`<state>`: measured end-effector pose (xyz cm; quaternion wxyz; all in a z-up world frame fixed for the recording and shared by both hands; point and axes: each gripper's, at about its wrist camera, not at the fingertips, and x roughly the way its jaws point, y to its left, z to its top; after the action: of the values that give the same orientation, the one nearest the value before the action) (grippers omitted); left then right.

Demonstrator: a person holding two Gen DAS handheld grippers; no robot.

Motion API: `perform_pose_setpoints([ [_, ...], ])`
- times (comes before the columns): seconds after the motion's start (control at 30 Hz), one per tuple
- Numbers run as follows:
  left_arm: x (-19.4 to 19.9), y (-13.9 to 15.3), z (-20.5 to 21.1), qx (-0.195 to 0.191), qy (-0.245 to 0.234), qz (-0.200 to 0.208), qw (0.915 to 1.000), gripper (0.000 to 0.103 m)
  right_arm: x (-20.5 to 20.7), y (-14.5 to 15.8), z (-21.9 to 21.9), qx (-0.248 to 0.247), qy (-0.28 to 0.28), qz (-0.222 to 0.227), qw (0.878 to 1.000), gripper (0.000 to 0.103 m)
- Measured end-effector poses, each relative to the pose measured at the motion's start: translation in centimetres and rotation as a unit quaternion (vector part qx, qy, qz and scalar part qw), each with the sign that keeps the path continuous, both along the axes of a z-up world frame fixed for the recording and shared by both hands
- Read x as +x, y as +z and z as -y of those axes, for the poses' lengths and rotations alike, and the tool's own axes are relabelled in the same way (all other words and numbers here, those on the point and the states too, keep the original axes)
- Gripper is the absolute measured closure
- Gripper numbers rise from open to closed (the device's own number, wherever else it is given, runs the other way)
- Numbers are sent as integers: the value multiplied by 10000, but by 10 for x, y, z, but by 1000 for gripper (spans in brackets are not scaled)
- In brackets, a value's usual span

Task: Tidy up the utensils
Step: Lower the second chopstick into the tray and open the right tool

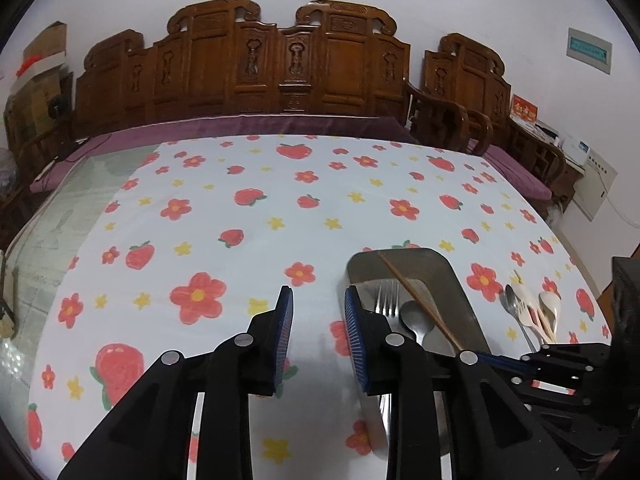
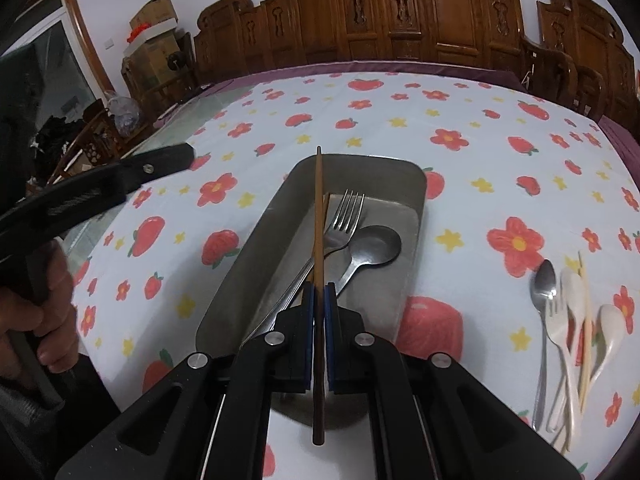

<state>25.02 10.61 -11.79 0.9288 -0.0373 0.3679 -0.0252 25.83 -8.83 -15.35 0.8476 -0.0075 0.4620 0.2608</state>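
A metal tray (image 2: pixel 256 248) (image 1: pixel 452 272) lies on the flowered tablecloth and holds a steel fork (image 2: pixel 344 212) (image 1: pixel 388 296) and a steel spoon (image 2: pixel 376 244) (image 1: pixel 414 316). My right gripper (image 2: pixel 319 292) is shut on a brown wooden chopstick (image 2: pixel 319 208) (image 1: pixel 416 300), which hangs lengthwise over the tray. My left gripper (image 1: pixel 319 300) stands open with nothing between its blue pads, just left of the tray. In the right wrist view the left gripper (image 2: pixel 168 160) shows at the left, with a hand on its grip.
Right of the tray lies a loose pile of utensils (image 2: pixel 568 320) (image 1: pixel 532 312): a steel spoon, white spoons, a white fork and a pale chopstick. Carved wooden chairs (image 1: pixel 248 64) stand behind the table. Glass tabletop (image 1: pixel 60 208) shows at the cloth's left edge.
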Motion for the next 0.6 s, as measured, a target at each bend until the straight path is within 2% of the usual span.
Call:
perform_pose_setpoints([
  [0.33, 0, 1, -3, -16, 0, 5, 10000, 77, 9, -24, -15, -282, -29, -175, 9994, 97],
  [0.6, -1, 2, -1, -38, -2, 7, 10000, 77, 18, -31, -17, -193, -73, -224, 9995, 96],
])
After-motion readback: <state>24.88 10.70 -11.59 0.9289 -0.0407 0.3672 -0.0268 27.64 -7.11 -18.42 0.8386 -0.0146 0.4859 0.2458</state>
